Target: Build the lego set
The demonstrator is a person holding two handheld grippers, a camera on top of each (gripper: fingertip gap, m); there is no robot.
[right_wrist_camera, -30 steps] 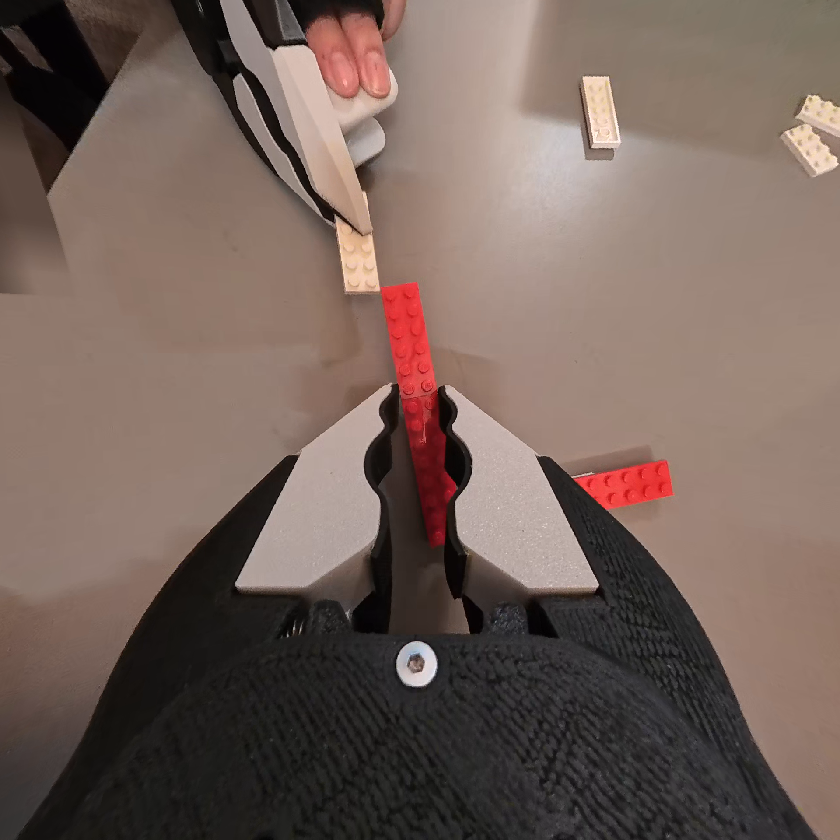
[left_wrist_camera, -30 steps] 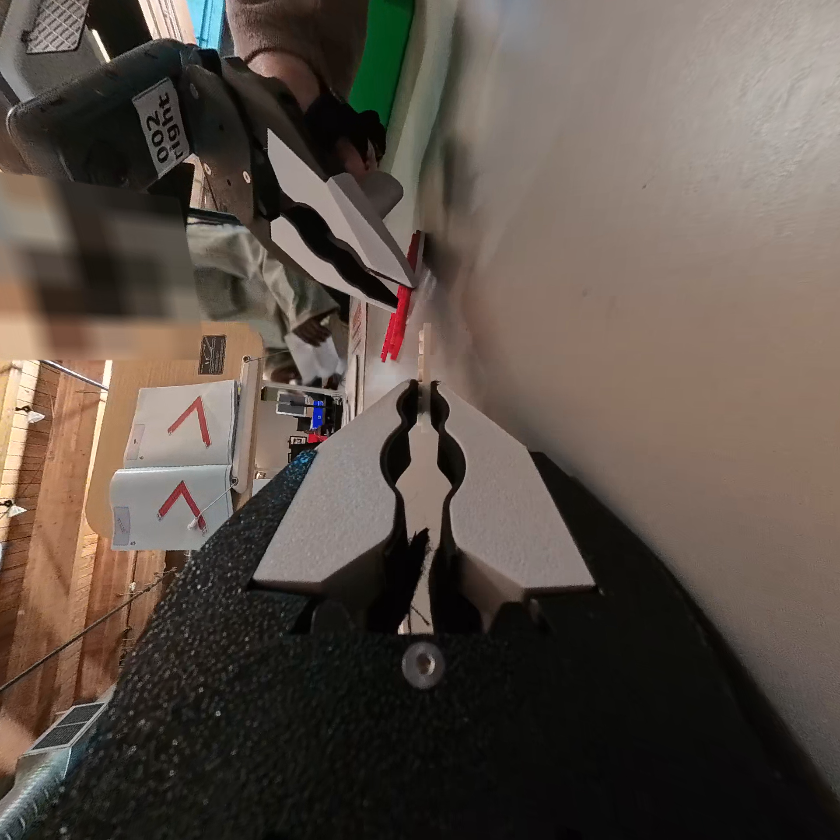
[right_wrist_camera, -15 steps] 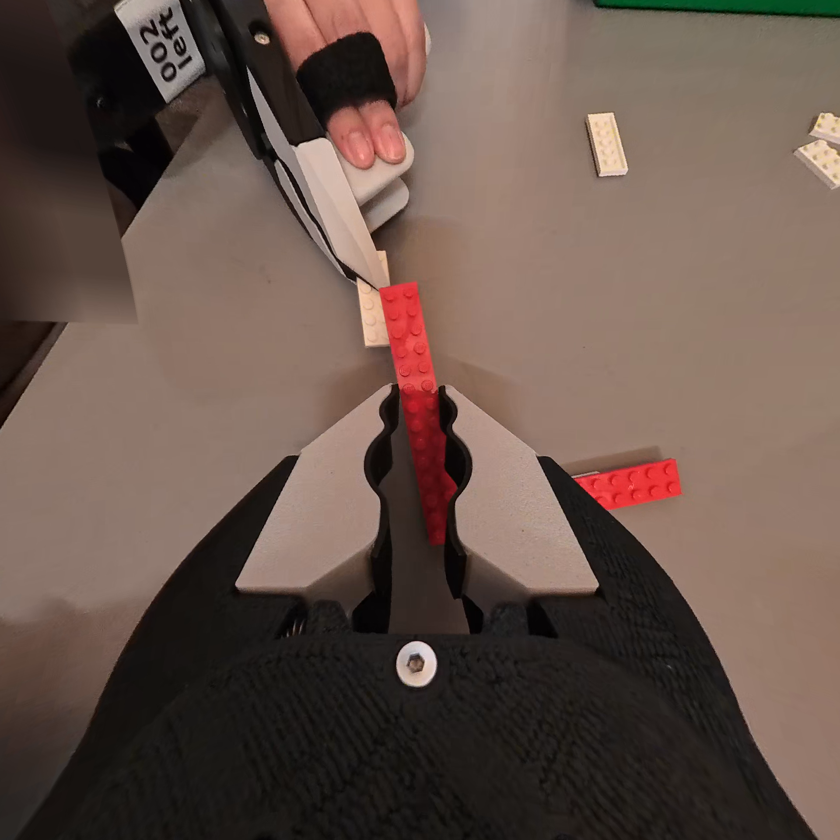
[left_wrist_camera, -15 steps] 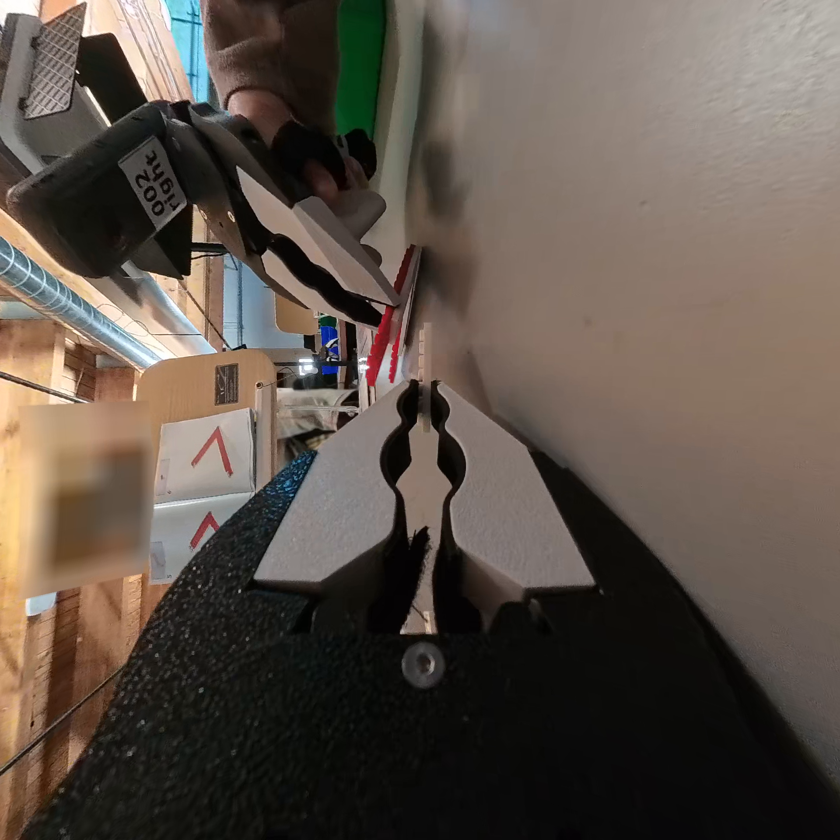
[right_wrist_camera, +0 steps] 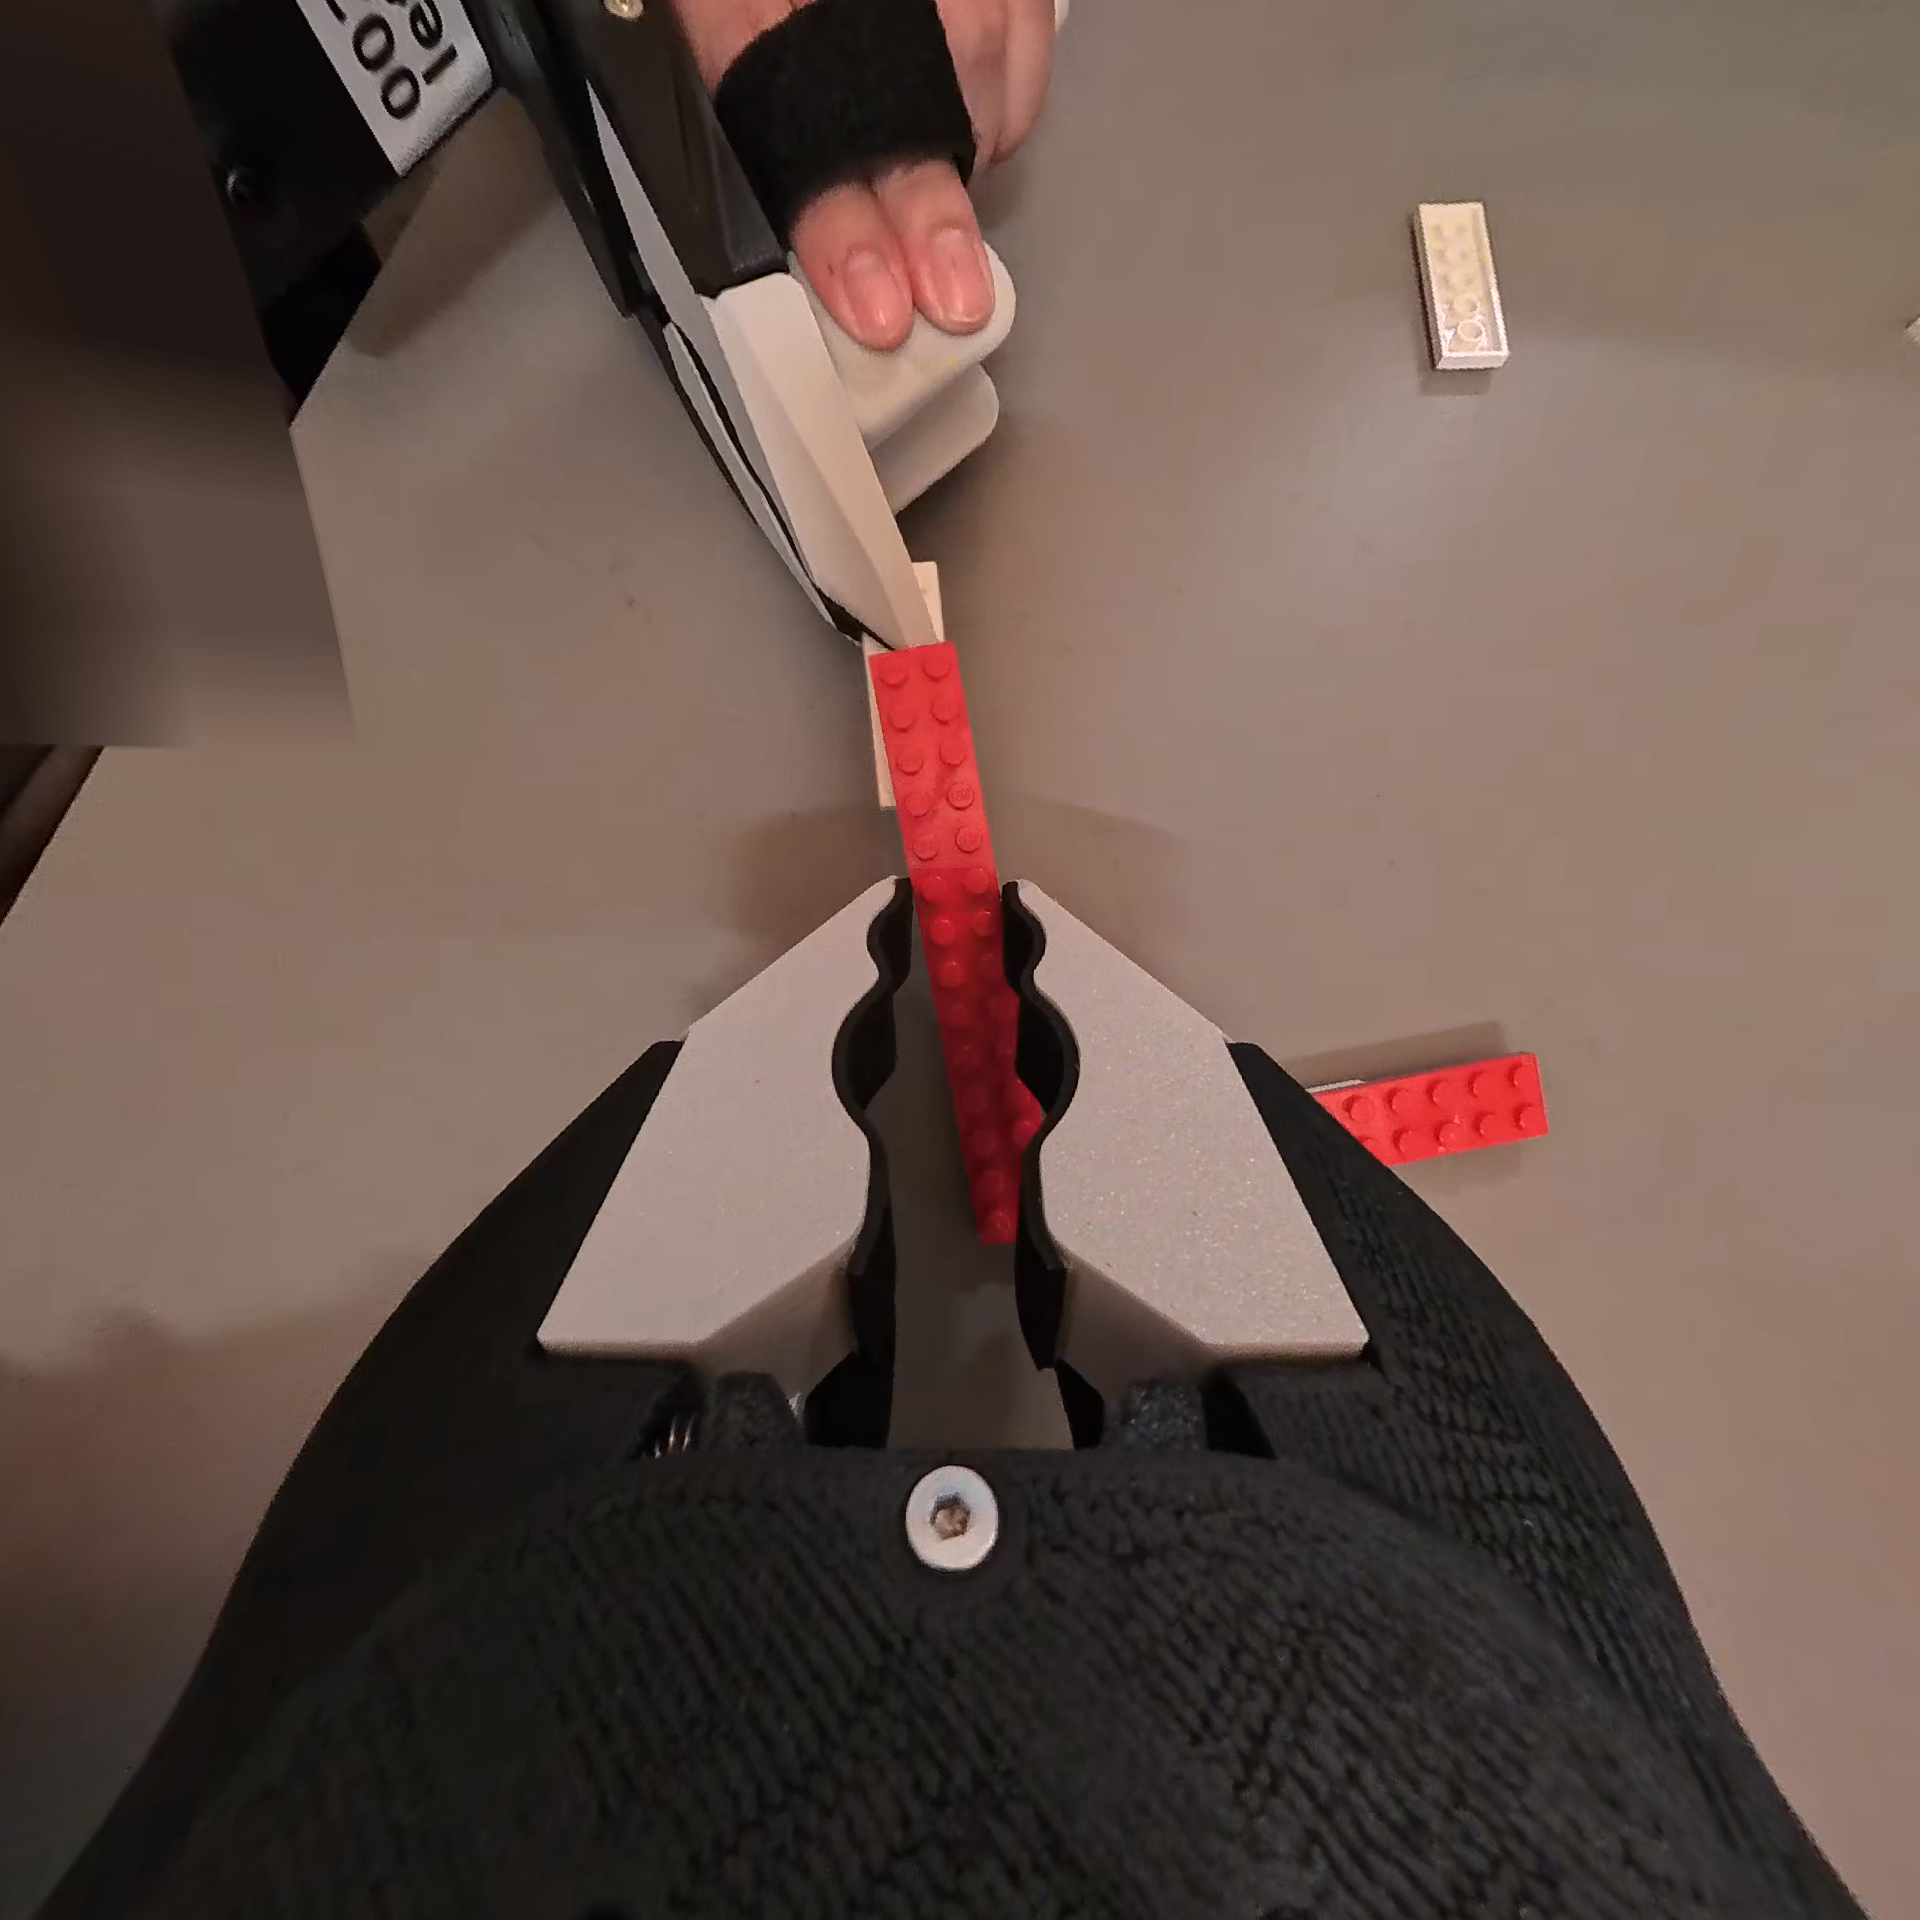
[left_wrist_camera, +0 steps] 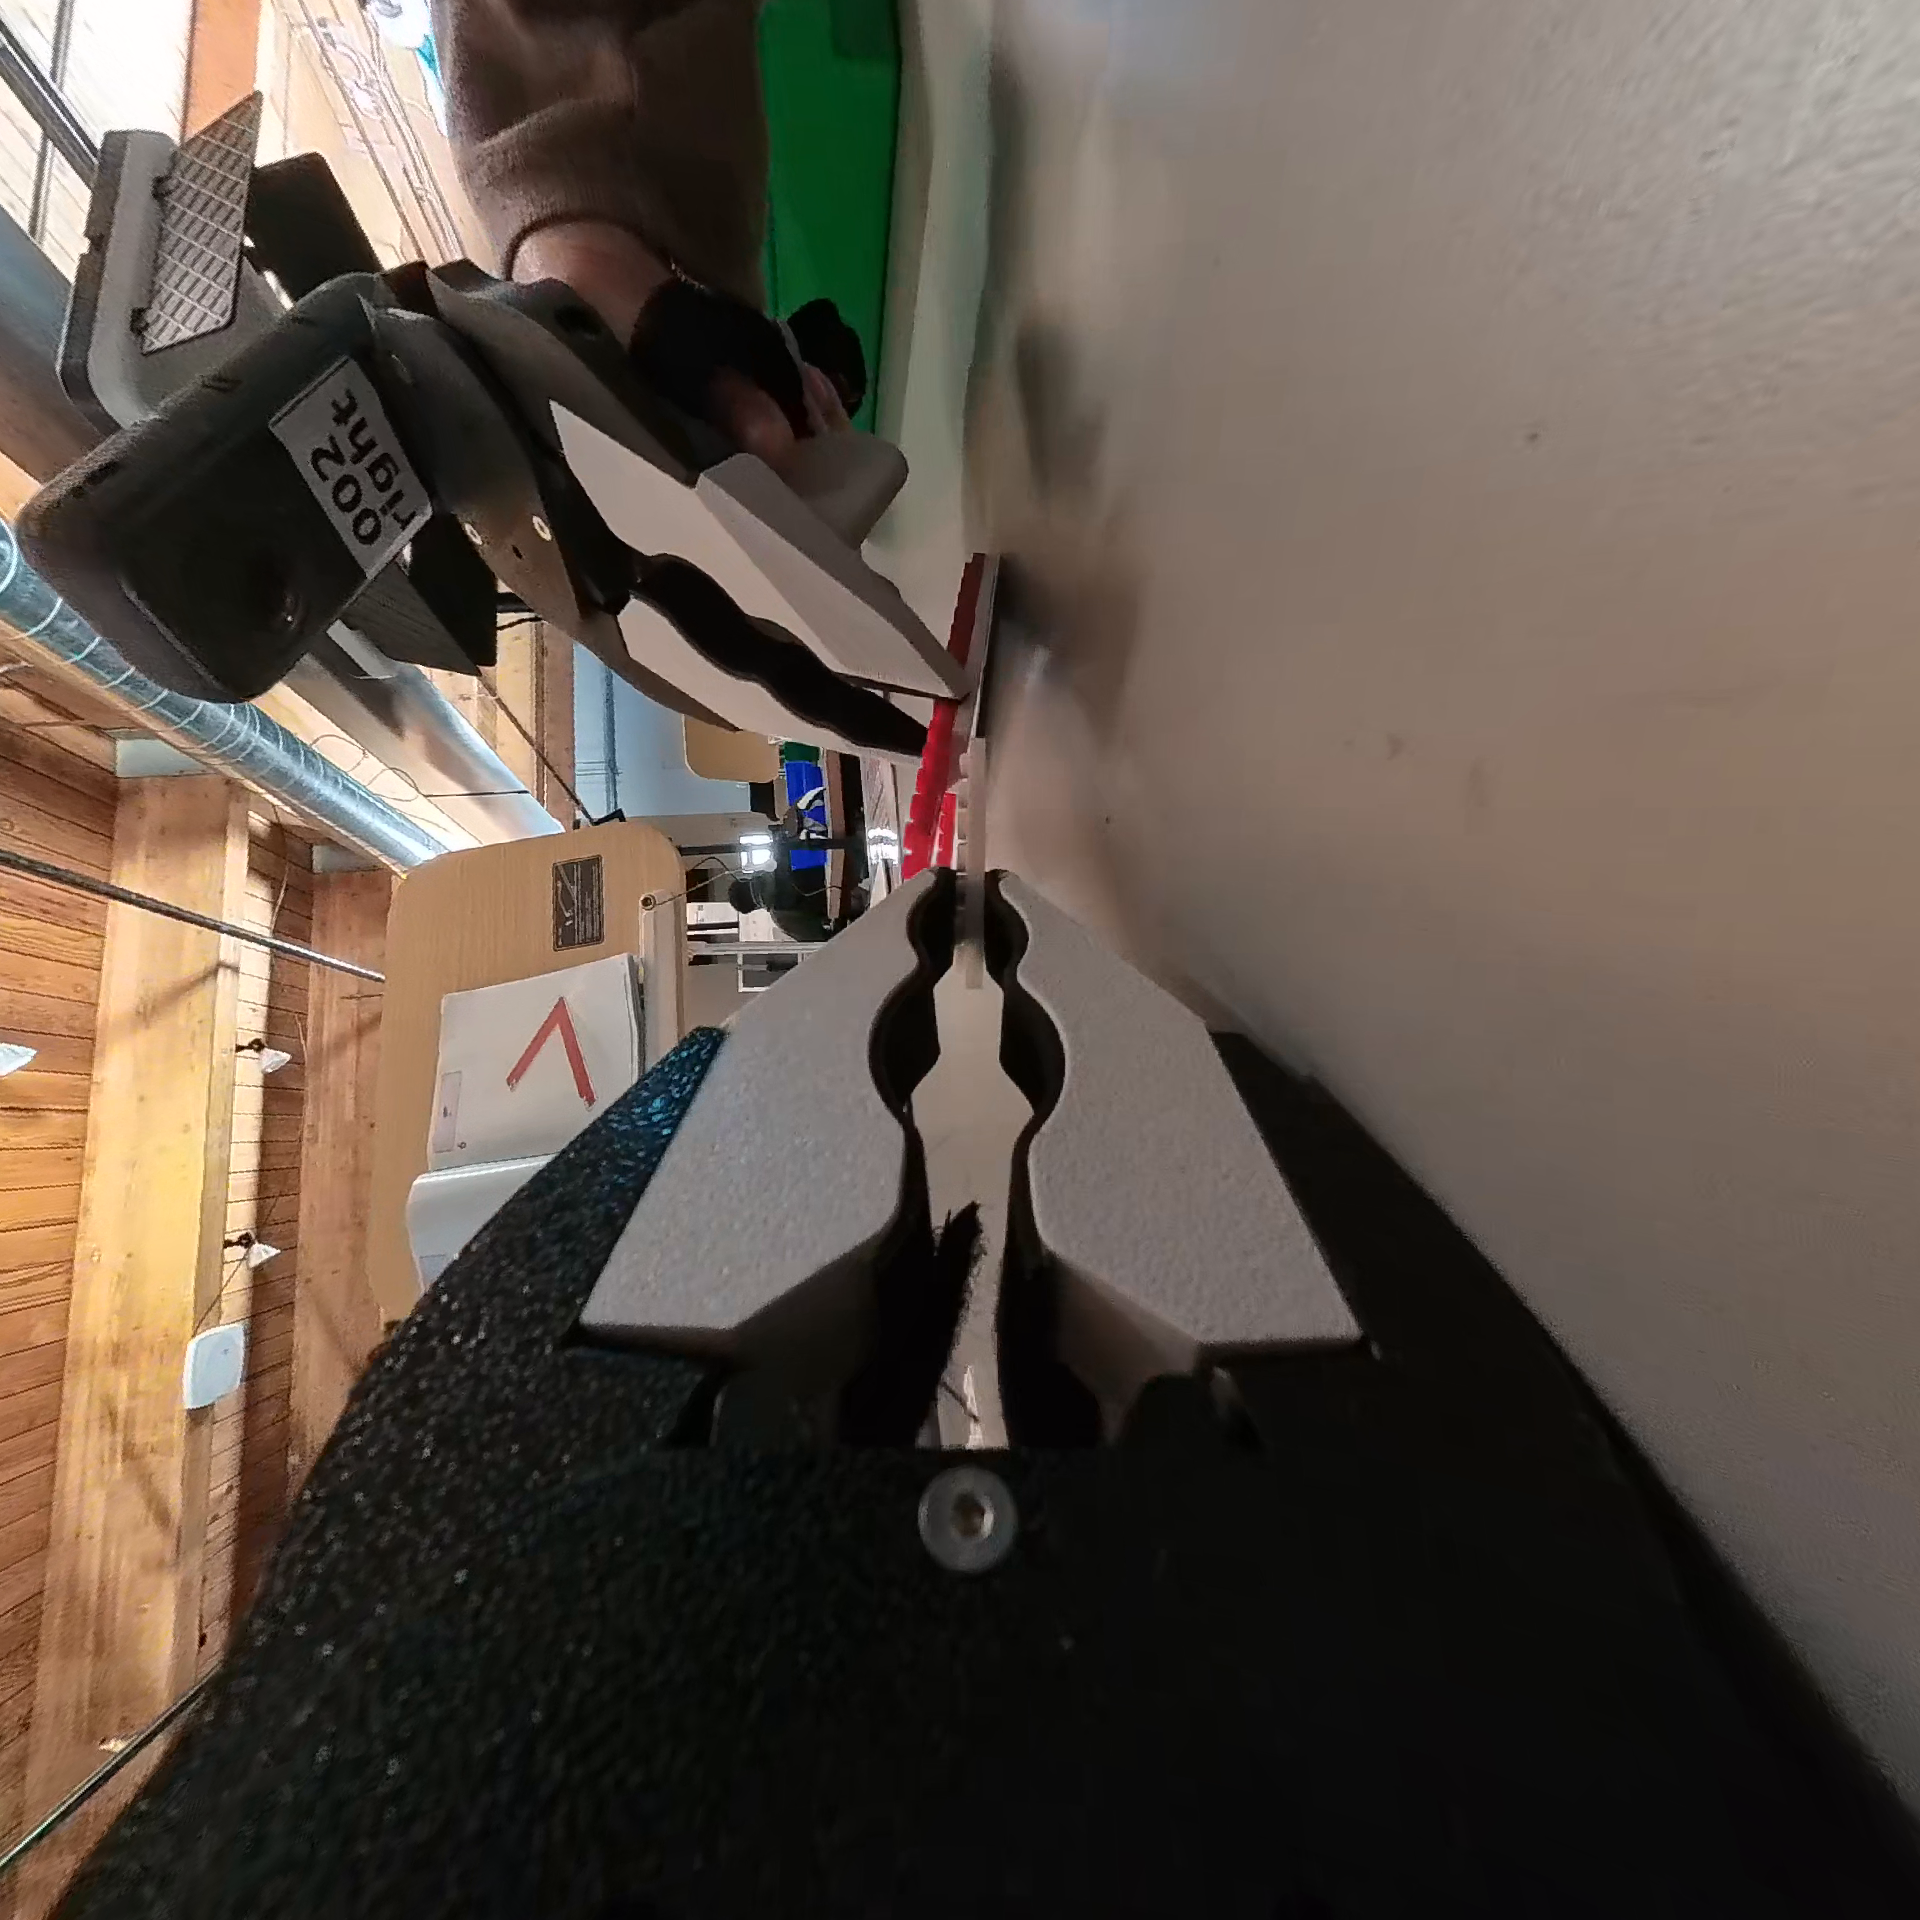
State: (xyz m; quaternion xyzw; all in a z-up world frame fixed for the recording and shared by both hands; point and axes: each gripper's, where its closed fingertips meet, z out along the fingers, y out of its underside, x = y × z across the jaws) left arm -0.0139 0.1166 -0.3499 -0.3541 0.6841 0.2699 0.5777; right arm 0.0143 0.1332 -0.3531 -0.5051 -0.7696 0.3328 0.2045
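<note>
The right gripper [right_wrist_camera: 956, 894] is holding a long red plate [right_wrist_camera: 951, 831] between its jaws, in the middle of the right wrist view. The jaws are squeezing its long sides, and the plate is sticking out past the tips toward the top of the frame. Its far end is lying over a cream plate [right_wrist_camera: 930, 592], covering most of it. I cannot tell if the two are pressed together.

The left gripper [right_wrist_camera: 883, 623] is coming in from the upper left of that view. Its jaws are closed to a narrow point on the cream plate, right at the far end of the red one. A hand [right_wrist_camera: 914, 208] with a black strap over two fingers is pushing on the gripper's handle.

In the left wrist view the picture is turned on its side, so the grey tabletop [left_wrist_camera: 1507, 623] is filling the right half. The left gripper [left_wrist_camera: 968, 883] is pinching the thin cream plate [left_wrist_camera: 972, 935] edge-on in the middle of the frame. The right gripper [left_wrist_camera: 935, 717] is reaching in from the upper left with the red plate [left_wrist_camera: 935, 769] meeting the cream one just above the tips.

A short red plate [right_wrist_camera: 1444, 1107] is lying flat on the tabletop [right_wrist_camera: 1455, 727] at the right middle of the right wrist view. A small cream plate [right_wrist_camera: 1463, 286] is resting at the upper right, well apart from the others. A green board [left_wrist_camera: 826, 208] is showing at the top of the left wrist view.
</note>
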